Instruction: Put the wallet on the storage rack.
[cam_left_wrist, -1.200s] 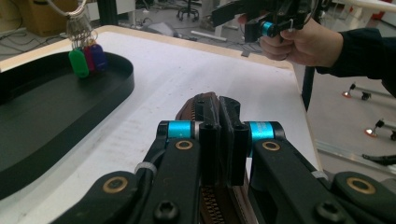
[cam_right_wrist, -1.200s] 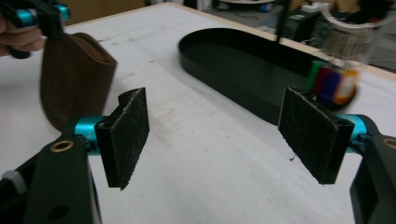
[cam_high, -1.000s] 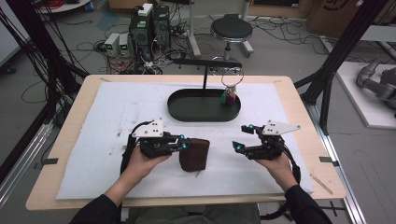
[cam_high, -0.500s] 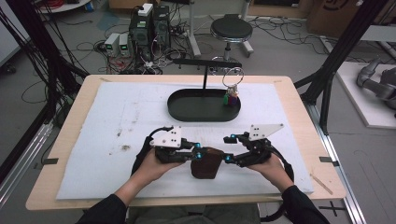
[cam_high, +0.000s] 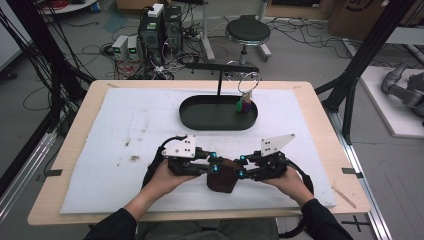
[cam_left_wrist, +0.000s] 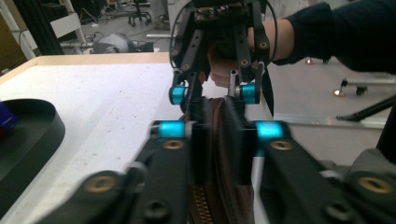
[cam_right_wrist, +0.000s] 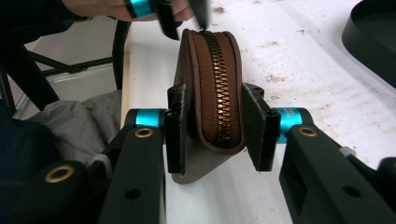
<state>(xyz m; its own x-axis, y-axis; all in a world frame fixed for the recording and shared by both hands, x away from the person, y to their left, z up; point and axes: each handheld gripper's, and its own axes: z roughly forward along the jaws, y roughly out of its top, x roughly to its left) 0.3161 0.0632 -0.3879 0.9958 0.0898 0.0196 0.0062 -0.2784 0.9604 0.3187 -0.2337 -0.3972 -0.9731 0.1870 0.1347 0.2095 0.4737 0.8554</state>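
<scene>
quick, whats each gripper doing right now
Left gripper: closed on the brown zip pouch.
Right gripper: jaws straddle the pouch's end, one pad touching, a gap at the other; not clamped yet.

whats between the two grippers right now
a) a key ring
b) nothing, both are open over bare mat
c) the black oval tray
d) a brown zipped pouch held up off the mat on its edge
d: the brown zipped pouch stands on edge, zipper up, with the right gripper at one end and the left gripper clamped on the other.
</scene>
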